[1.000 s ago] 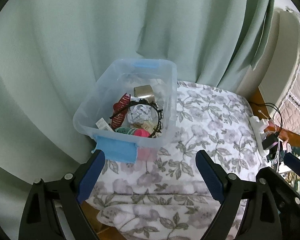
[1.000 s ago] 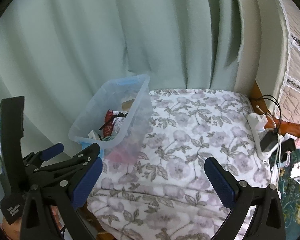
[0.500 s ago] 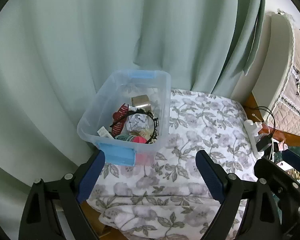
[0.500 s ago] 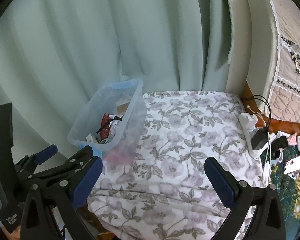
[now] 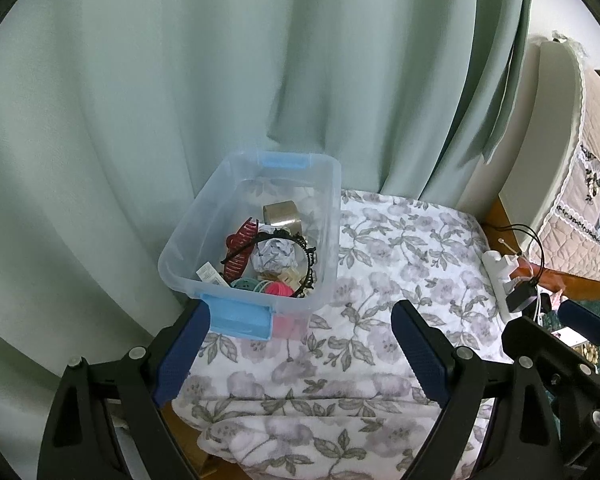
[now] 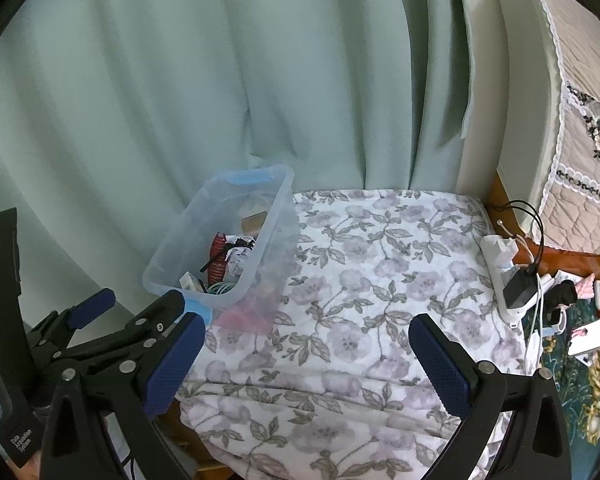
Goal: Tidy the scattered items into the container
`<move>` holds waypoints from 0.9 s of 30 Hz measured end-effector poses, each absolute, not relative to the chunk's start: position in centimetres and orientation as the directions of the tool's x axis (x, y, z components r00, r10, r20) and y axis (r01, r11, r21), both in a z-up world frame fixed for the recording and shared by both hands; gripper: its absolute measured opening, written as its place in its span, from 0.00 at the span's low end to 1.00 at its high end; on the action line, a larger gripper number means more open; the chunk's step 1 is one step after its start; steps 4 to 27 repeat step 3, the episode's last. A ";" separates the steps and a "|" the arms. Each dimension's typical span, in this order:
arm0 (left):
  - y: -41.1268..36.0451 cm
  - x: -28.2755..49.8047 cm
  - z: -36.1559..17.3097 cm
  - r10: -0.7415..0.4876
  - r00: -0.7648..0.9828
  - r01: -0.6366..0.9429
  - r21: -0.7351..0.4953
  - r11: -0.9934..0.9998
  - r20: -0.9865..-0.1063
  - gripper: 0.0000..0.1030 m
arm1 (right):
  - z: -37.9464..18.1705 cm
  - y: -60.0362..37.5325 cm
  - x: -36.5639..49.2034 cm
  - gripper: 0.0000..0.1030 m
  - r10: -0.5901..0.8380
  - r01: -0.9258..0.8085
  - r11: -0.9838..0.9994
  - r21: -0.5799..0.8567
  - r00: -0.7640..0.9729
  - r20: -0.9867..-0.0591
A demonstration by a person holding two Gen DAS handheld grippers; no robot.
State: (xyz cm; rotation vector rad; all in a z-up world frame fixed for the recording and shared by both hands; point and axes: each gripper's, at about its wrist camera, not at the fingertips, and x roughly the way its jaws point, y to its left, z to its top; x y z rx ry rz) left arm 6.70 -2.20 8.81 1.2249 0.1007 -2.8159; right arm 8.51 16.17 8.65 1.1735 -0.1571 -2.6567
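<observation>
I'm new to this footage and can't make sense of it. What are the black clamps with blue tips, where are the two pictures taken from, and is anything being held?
There is no robot here: a person holds a hand-operated two-finger gripper in each hand, and a fisheye camera on each looks forward along its fingers. One picture shows the left gripper, the other the right gripper. Both stand open and hold nothing.

In front lies a floral quilt against a green curtain. On it sits a clear plastic bin with blue latches, already holding a tape roll, a red hair claw, a black headband and crumpled paper. A white power strip lies at the quilt's right edge.
</observation>
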 end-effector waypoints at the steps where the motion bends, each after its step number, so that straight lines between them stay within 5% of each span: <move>1: -2.2 6.7 8.8 -0.037 -0.680 0.090 -0.033 -0.995 -0.732 0.90 | 8.6 16.2 8.5 1.00 -0.256 0.170 -0.967 0.192 -0.651 -0.715; 27: -2.3 6.7 8.8 -0.036 -0.680 0.090 -0.036 -0.995 -0.732 0.90 | 8.5 16.1 8.5 1.00 -0.257 0.171 -0.966 0.192 -0.649 -0.716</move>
